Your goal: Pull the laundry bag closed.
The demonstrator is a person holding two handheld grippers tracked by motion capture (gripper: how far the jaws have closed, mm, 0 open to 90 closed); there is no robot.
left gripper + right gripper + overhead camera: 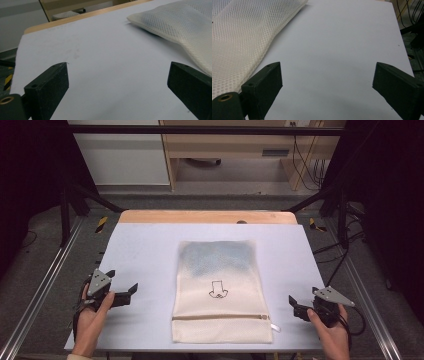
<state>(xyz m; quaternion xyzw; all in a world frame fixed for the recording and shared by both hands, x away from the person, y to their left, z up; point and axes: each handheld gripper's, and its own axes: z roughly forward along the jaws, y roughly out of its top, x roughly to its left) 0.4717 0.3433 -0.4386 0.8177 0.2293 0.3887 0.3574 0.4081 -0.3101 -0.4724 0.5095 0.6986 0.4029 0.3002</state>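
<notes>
A cream mesh bag [220,290] lies flat in the middle of the white table [145,250]. Its zipper [220,318] runs across near the front edge, a small black drawing sits at its centre, and something bluish shows through the far half. My left gripper [122,281] is held low over the table to the left of the bag, apart from it, jaws open with nothing between them. My right gripper [302,296] is on the bag's right, also apart and open. In the left gripper view the bag [180,22] lies beyond the open left gripper [117,67]. In the right gripper view the bag [239,32] is left of the open right gripper [327,67].
A wooden strip [205,216] edges the table's far side. Metal rails [45,285] run along both sides, with black frame posts at the corners. Beyond stand wooden furniture [230,150] and hanging cables [305,165]. Bare table surface lies on both sides of the bag.
</notes>
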